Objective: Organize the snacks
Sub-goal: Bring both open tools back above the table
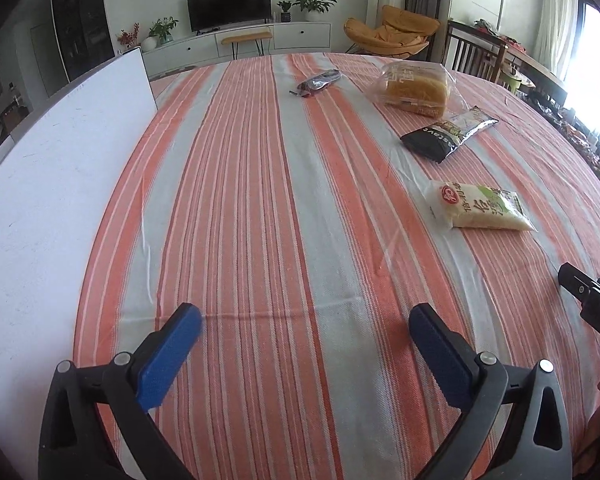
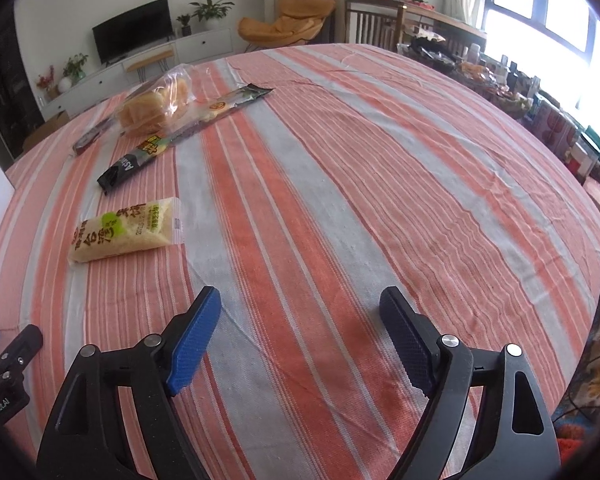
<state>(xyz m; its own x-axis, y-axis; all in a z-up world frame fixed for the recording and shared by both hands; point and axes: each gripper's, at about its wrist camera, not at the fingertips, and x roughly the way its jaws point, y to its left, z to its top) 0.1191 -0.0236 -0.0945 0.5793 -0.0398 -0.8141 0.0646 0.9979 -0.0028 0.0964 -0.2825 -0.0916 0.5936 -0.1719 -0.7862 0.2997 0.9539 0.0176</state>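
Striped tablecloth (image 1: pixel 284 184); snacks (image 2: pixel 126 234) beyond tongs (image 2: pixel 300 338)

Bright daylight from the blown-out window (image 2: pixel 556 4) far right of each gripper lights the sharp surface (image 2: pixel 340 168); fisheye bending darkens corners.

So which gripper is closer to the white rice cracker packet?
Right. The right gripper sits just beside the packet, while the left gripper is further off to its other side.
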